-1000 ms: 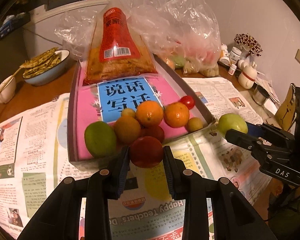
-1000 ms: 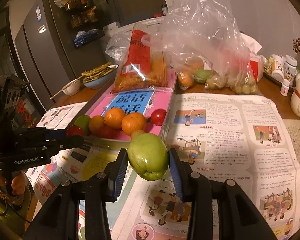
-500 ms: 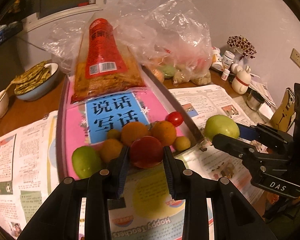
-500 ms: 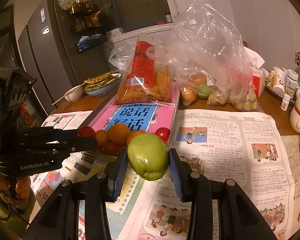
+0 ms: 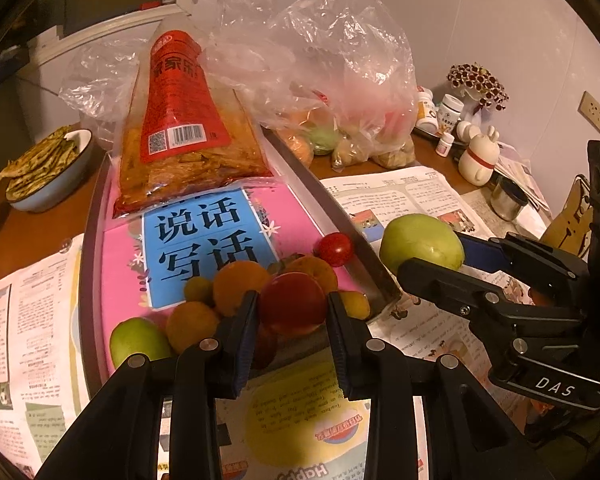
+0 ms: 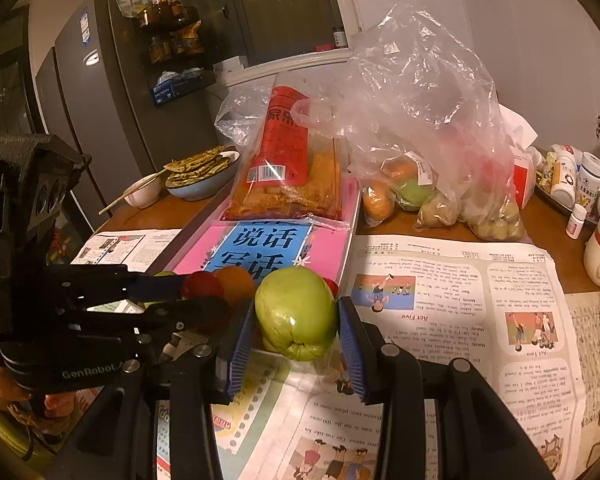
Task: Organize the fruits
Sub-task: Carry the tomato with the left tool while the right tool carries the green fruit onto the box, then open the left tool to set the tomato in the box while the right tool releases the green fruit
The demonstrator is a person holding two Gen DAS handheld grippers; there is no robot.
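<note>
Newspaper covers the desk (image 5: pixel 40 236). At lower centre, the left gripper (image 5: pixel 293 316) angles downward, clamping a red fruit (image 5: pixel 293 304) above the tray's (image 5: pixel 336 208) near end; the right gripper (image 6: pixel 296 320), likewise angled downward, pinches a green fruit (image 6: pixel 296 312) beside it.

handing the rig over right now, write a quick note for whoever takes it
Left gripper: jaws shut on a round red fruit, held above the near end of the grey tray.
Right gripper: jaws shut on a large green fruit, held over the newspaper beside the tray.
Done: oranges, a green fruit and a small red tomato lie on the tray's pink sheet.
Left: place both held fruits; more fruit sits in the clear plastic bag.
</note>
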